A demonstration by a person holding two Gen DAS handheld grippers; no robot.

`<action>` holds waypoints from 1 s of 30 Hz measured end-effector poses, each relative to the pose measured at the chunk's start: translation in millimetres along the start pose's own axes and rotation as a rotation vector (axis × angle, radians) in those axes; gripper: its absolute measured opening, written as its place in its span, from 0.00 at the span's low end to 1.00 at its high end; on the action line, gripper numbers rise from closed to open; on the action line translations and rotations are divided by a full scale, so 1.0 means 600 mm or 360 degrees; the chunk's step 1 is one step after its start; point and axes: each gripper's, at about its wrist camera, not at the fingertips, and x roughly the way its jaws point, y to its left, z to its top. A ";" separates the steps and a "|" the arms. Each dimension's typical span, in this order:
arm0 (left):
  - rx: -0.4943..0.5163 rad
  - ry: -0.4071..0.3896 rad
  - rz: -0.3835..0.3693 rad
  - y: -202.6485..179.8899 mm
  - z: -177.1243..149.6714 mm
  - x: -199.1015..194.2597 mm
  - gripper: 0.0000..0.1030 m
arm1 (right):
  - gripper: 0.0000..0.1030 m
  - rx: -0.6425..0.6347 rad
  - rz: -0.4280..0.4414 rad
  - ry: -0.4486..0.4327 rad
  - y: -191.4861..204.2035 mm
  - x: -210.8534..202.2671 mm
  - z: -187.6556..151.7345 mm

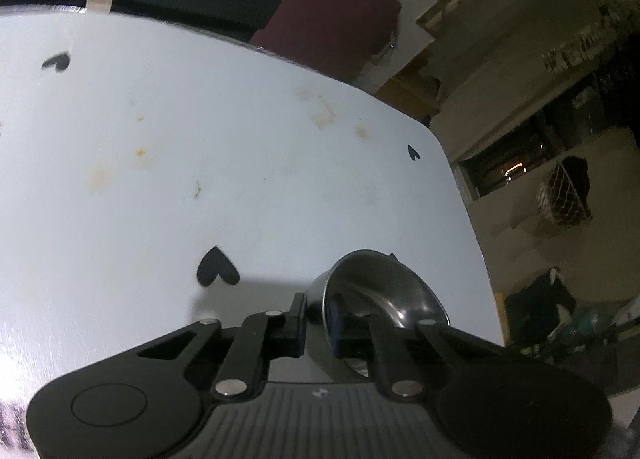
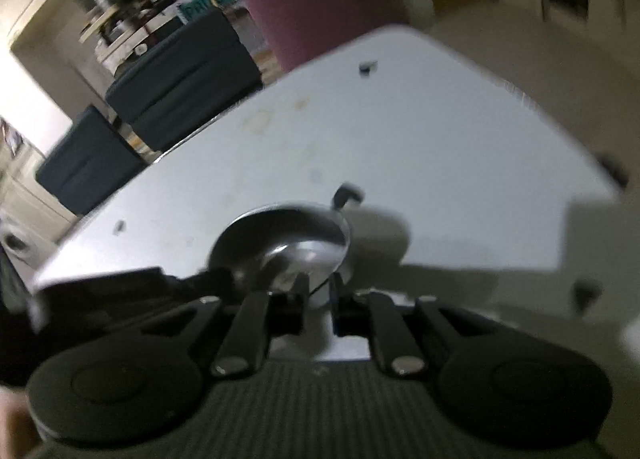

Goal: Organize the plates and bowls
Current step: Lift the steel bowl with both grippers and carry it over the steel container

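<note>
On the white table [image 1: 200, 147] near its right front corner sits a steel bowl [image 1: 384, 295], tipped so its hollow faces the left wrist camera. The left gripper [image 1: 320, 323] has its jaws drawn narrow on the bowl's rim, one finger [image 1: 297, 323] outside the wall and the other [image 1: 344, 327] inside, pads pressing the metal.

From the right wrist view, blurred, the bowl [image 2: 280, 247] lies just ahead of the right gripper [image 2: 319, 295]. That gripper's jaws stand a little apart, with the bowl's near rim in the gap between them; whether the pads touch the metal I cannot tell. The bowl looks empty in both views, showing only reflections.

Around the bowl the tabletop carries black heart marks; one heart [image 1: 216, 267] lies just left of the bowl, another [image 1: 414, 152] beyond it near the far right corner, a third [image 1: 58, 61] well away at the far left. Faint orange-brown stains [image 1: 140, 151] dot the surface beyond the bowl. Nothing else stands on the visible tabletop.

Past the table's far edge, beyond the bowl, are dark blue seats [image 2: 184, 79] and a maroon seat [image 1: 332, 15]. Right of the bowl, off the table, the pale floor [image 1: 520, 243] holds a wire basket [image 1: 564, 195]. Cluttered shelves [image 2: 136, 7] stand far back on the left in the right wrist view.
</note>
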 end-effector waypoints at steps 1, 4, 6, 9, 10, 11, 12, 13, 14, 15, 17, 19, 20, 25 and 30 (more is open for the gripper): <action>0.0021 0.0001 0.0014 -0.005 0.001 0.000 0.12 | 0.32 -0.0012 -0.0016 -0.0028 -0.002 -0.001 0.003; 0.0073 0.0007 0.0047 -0.015 0.003 0.004 0.12 | 0.37 -0.0030 -0.0011 -0.0024 -0.009 0.010 0.016; 0.0116 0.0009 0.0063 -0.020 0.002 0.004 0.14 | 0.37 -0.0035 -0.0088 -0.0024 -0.009 0.027 0.021; 0.0196 0.0014 0.0083 -0.025 -0.003 0.009 0.16 | 0.37 -0.0050 -0.0136 0.0013 -0.011 0.045 0.017; 0.0230 0.0011 0.0090 -0.029 -0.006 0.009 0.15 | 0.36 -0.0040 -0.0134 0.0030 -0.008 0.049 0.016; 0.0266 0.0011 0.0102 -0.034 -0.010 0.006 0.14 | 0.30 -0.0018 -0.0108 0.0030 -0.014 0.050 0.013; 0.0306 0.0011 0.0118 -0.040 -0.012 0.005 0.13 | 0.18 -0.0005 -0.0065 0.0029 -0.016 0.050 0.011; 0.0331 0.0011 0.0134 -0.044 -0.014 0.004 0.12 | 0.13 -0.0003 -0.0045 0.0031 -0.014 0.049 0.012; 0.0344 0.0005 0.0145 -0.045 -0.016 0.001 0.11 | 0.07 -0.0010 -0.0049 0.0032 -0.009 0.046 0.010; 0.0354 -0.0007 0.0151 -0.048 -0.017 -0.004 0.10 | 0.07 -0.0031 -0.0068 0.0019 -0.002 0.041 0.008; 0.0357 -0.0032 0.0150 -0.049 -0.016 -0.019 0.09 | 0.07 -0.0059 -0.0070 -0.0009 0.011 0.041 0.015; 0.0357 -0.0055 0.0135 -0.051 -0.016 -0.037 0.08 | 0.07 -0.0053 -0.0043 -0.0025 0.016 0.030 0.020; 0.0362 -0.0071 0.0127 -0.054 -0.016 -0.051 0.08 | 0.07 -0.0048 -0.0026 -0.0039 0.018 0.021 0.021; 0.0415 -0.0164 0.0109 -0.070 -0.030 -0.128 0.08 | 0.07 -0.0061 0.0010 -0.0125 0.037 -0.028 0.017; 0.0422 -0.0233 0.0084 -0.073 -0.053 -0.204 0.07 | 0.07 -0.0118 0.0040 -0.0230 0.067 -0.090 -0.007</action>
